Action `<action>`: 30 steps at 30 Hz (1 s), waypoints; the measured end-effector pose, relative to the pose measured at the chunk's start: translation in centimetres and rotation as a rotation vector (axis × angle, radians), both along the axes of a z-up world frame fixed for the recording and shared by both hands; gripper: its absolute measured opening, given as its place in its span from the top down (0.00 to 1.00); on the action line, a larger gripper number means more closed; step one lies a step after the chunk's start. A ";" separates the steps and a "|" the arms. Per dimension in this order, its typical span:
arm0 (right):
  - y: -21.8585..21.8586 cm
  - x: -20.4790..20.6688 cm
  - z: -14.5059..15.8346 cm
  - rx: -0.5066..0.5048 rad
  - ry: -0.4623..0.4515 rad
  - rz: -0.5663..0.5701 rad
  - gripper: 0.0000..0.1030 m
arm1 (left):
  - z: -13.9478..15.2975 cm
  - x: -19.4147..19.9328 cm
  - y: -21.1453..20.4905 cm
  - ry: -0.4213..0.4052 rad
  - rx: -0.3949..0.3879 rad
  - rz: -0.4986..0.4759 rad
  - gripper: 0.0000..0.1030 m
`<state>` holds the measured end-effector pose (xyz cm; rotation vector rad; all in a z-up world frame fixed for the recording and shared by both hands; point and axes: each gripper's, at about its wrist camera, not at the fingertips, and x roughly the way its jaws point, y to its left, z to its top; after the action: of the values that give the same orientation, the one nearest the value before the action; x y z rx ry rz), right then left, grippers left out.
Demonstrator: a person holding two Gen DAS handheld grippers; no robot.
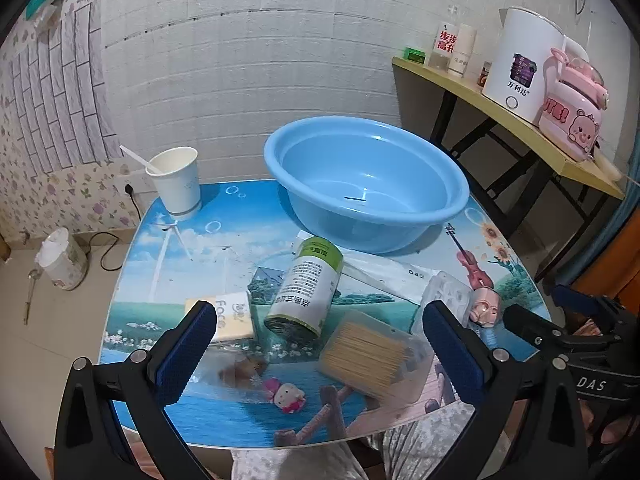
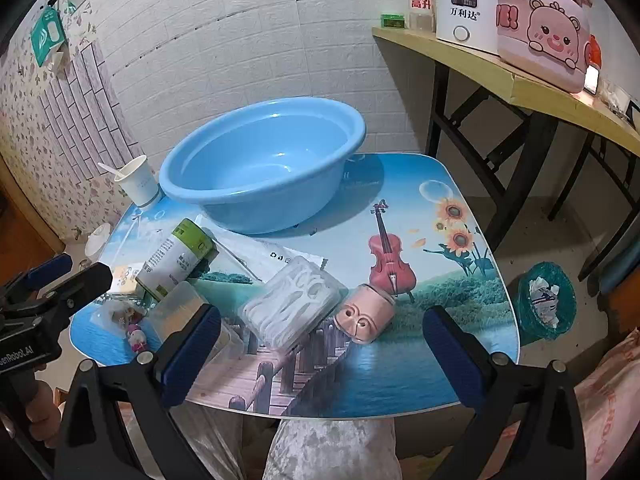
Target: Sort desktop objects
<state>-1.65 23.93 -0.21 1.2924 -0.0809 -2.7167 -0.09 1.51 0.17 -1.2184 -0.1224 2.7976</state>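
My left claw (image 1: 318, 344) and right claw (image 2: 320, 346) gape wide, empty; the can (image 1: 306, 290) before the basin (image 1: 366, 178) may roll if nudged.

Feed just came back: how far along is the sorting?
Nothing looks done: the basin is empty. Nothing in hand: left gripper and right gripper are both open. Left: can, toothpick box, floss box, pink toy.
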 end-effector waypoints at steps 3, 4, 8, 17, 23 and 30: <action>0.0 0.0 -0.1 0.001 -0.002 -0.001 0.01 | 0.0 0.0 -0.1 0.000 0.004 0.000 0.00; 0.0 0.0 -0.2 0.001 -0.003 -0.002 0.01 | 0.0 0.0 0.0 0.001 -0.001 0.001 0.00; 0.2 0.0 -0.2 -0.001 -0.003 -0.004 0.01 | -0.1 0.0 -0.1 0.000 -0.008 0.009 0.00; 0.4 -0.1 -0.4 -0.005 -0.001 -0.003 0.01 | -0.4 -0.3 -0.1 -0.012 -0.010 0.007 0.00; 0.2 -0.3 -0.6 -0.006 -0.004 -0.002 0.01 | -0.6 -0.4 -0.2 -0.015 -0.026 0.021 0.00; 0.1 -0.3 -0.5 0.012 0.010 0.009 0.01 | -1.1 -0.8 -0.6 -0.039 -0.028 0.038 0.00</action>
<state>-1.94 23.98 -0.75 1.2788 -0.0582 -2.7206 -0.85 0.93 -0.94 -1.2911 -0.1102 2.8183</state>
